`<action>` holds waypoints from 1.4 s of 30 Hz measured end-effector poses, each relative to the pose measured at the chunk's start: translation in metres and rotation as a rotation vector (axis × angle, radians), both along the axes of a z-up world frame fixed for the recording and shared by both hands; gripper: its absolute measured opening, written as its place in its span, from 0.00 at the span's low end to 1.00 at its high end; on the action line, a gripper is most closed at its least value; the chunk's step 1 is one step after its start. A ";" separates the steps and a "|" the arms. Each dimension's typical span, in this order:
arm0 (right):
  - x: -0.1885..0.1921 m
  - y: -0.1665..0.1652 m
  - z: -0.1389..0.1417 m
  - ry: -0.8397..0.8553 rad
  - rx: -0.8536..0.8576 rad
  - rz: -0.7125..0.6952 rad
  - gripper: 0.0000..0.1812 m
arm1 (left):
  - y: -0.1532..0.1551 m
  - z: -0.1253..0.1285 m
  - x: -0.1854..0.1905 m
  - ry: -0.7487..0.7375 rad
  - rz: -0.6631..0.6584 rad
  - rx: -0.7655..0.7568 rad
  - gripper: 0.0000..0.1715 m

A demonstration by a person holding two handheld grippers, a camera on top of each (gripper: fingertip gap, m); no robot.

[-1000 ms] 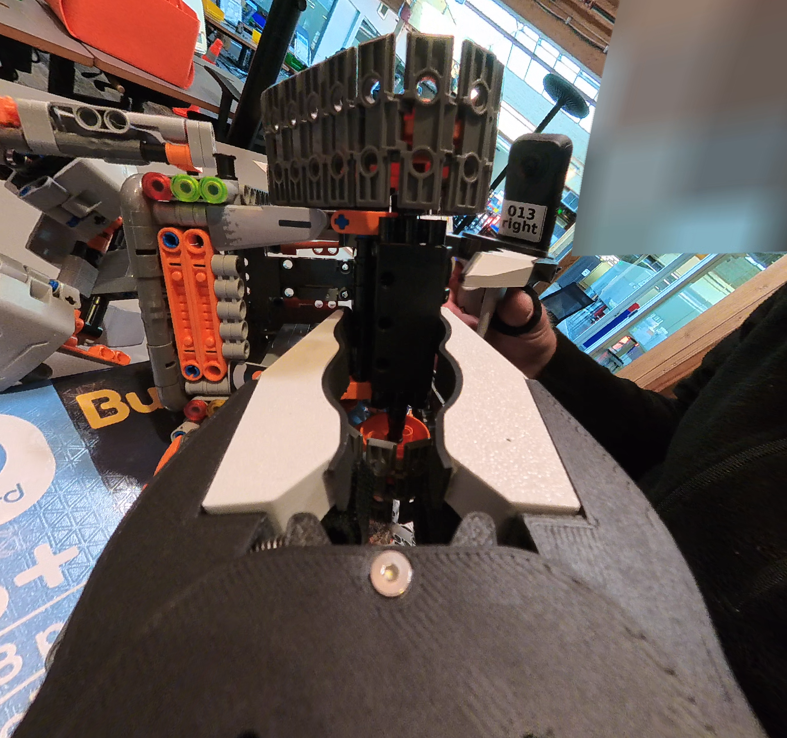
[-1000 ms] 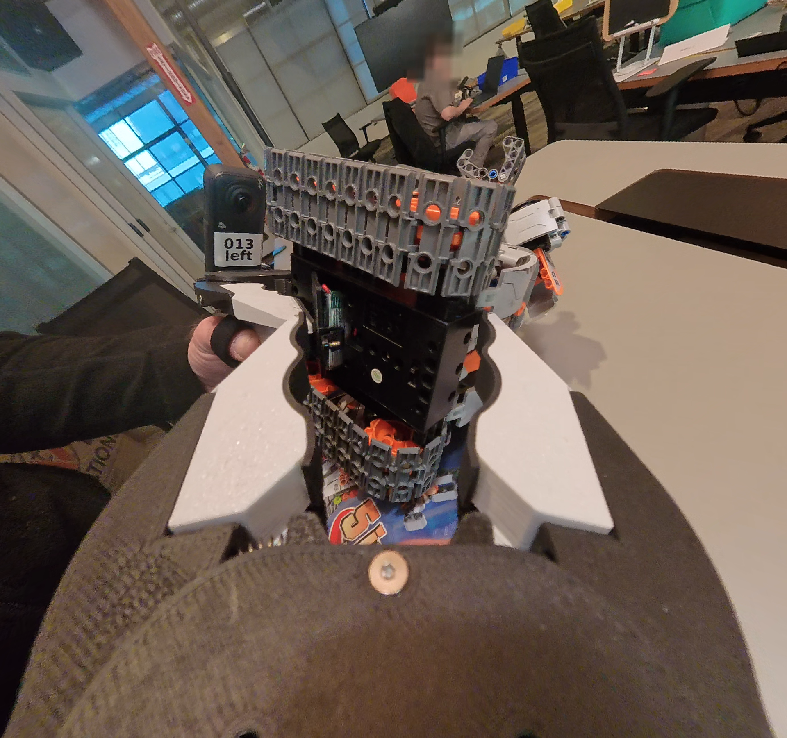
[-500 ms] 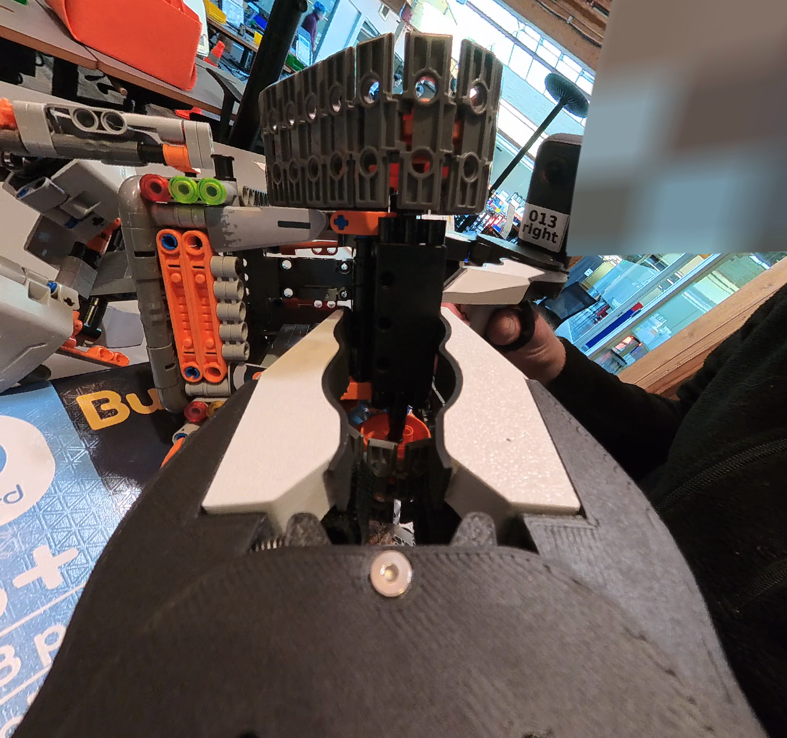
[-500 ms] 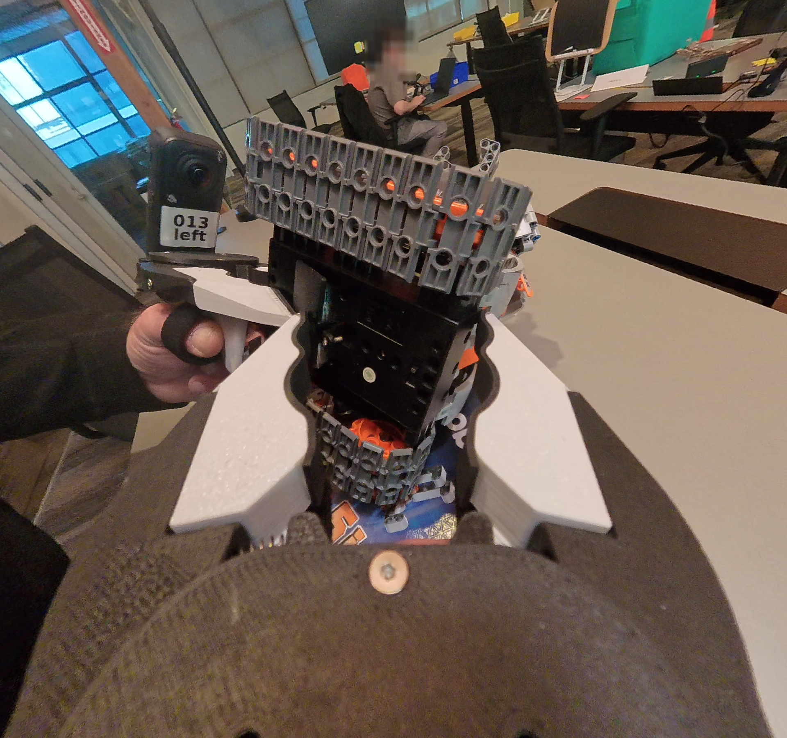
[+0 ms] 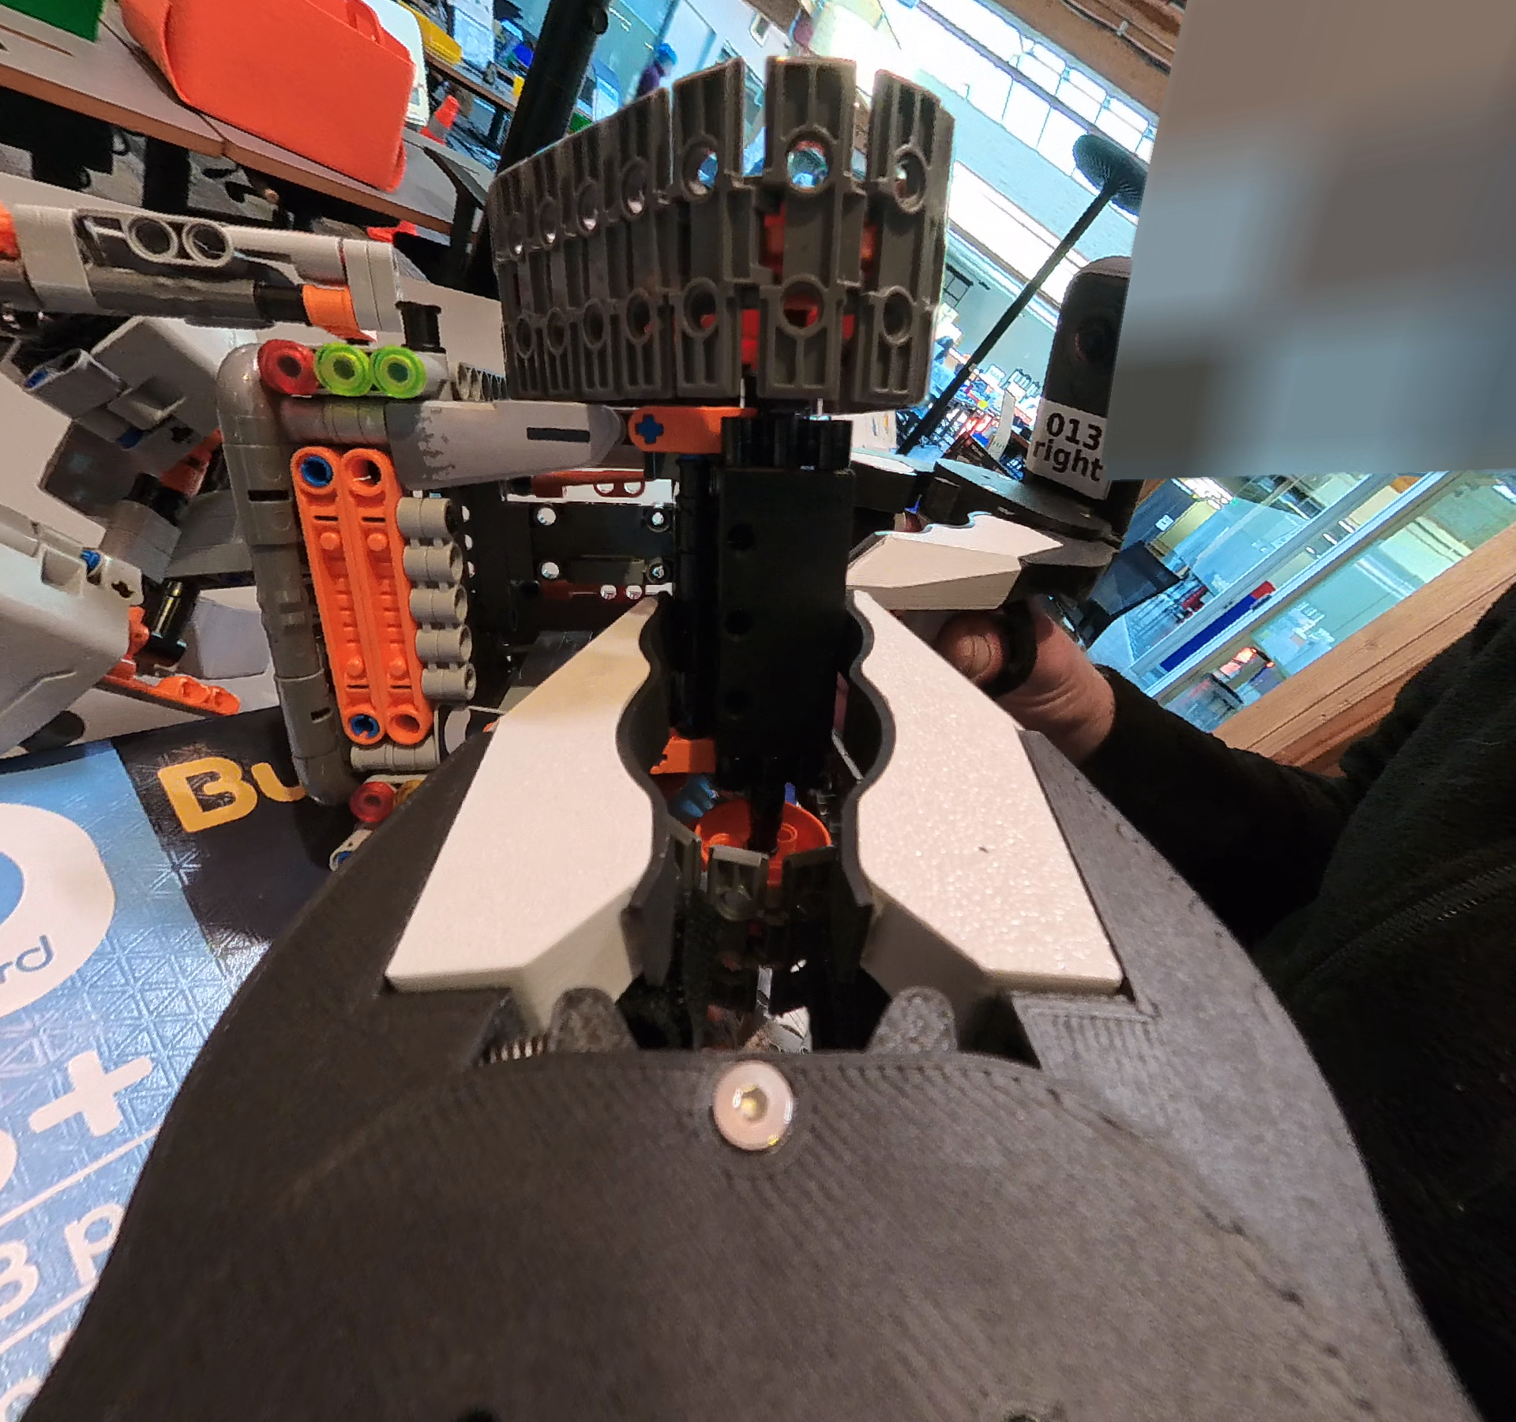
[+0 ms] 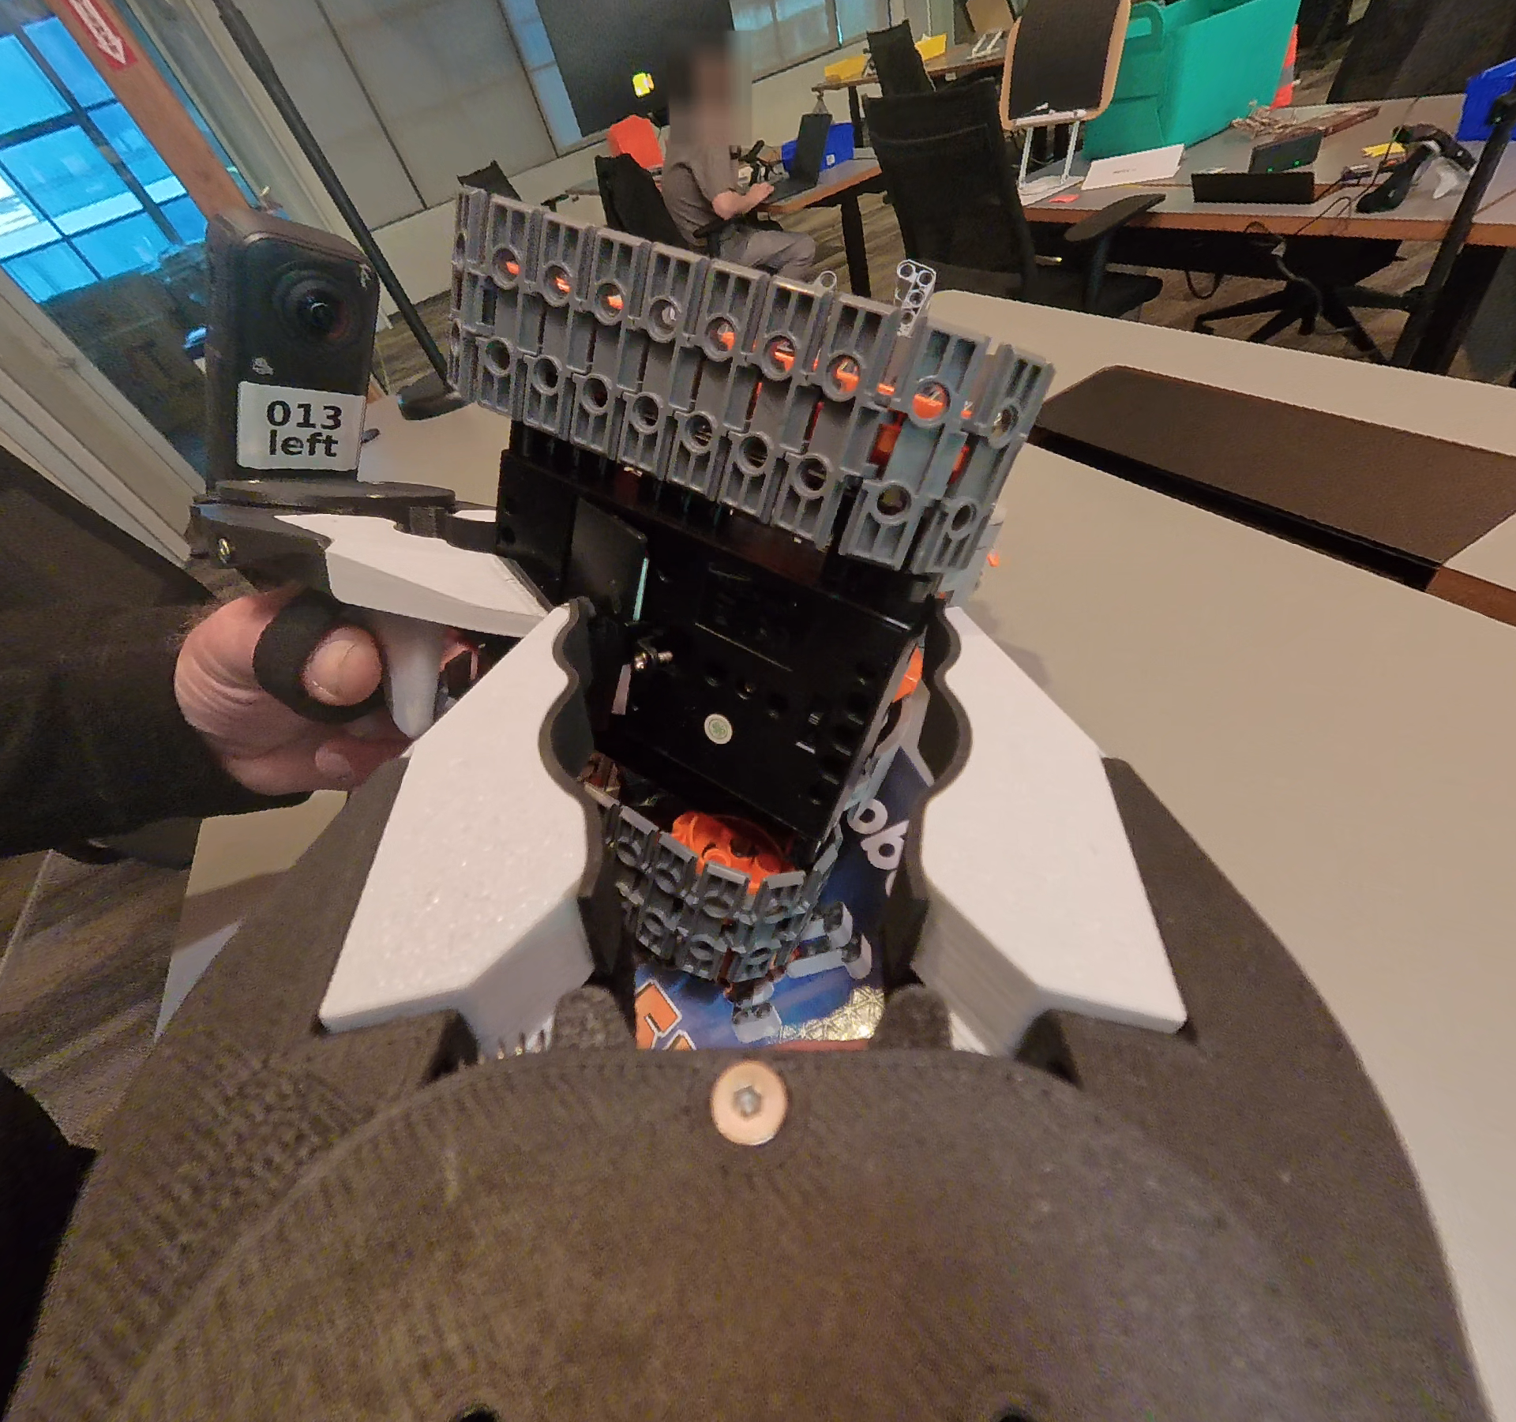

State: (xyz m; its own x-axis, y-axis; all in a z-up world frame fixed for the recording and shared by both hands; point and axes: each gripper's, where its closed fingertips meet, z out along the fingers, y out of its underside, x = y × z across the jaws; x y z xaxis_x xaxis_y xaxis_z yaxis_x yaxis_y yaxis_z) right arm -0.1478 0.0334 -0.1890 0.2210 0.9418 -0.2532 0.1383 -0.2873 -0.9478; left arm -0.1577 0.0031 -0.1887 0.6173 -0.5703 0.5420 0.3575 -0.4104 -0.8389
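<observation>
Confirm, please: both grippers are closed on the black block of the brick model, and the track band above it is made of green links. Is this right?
Not quite: the track band is made of grey links, not green, with orange showing through the holes, as the right wrist view shows. The rest holds: the left gripper and the right gripper are both closed on the black block.

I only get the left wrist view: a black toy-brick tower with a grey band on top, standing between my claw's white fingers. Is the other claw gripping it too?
Observer: Yes. In the right wrist view the right claw has its white fingers closed on both sides of the black block.
Operator: What lies beyond it on that side?
Observer: A pale grey table stretches away behind it.
Operator: Is anyone else about?
Observer: A seated person shows far behind it.
</observation>
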 end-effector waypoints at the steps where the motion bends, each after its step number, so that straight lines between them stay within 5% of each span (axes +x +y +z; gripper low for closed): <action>1: 0.000 0.000 0.000 0.000 0.001 -0.001 0.44 | 0.000 0.000 0.000 0.003 0.003 -0.001 0.22; 30: 0.011 0.009 0.012 0.156 -0.217 0.135 0.33 | 0.001 0.004 -0.001 -0.085 -0.003 -0.030 0.20; 42: 0.005 0.009 0.004 0.000 -0.134 0.089 0.35 | 0.002 0.004 0.000 -0.057 0.012 -0.022 0.20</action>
State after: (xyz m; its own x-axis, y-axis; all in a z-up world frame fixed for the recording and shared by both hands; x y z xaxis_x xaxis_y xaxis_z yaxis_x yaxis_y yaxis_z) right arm -0.1428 0.0425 -0.1848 0.1380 0.9156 -0.3776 0.1686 -0.3974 -0.9020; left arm -0.1573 0.0047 -0.1847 0.5917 -0.5504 0.5891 0.4100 -0.4238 -0.8077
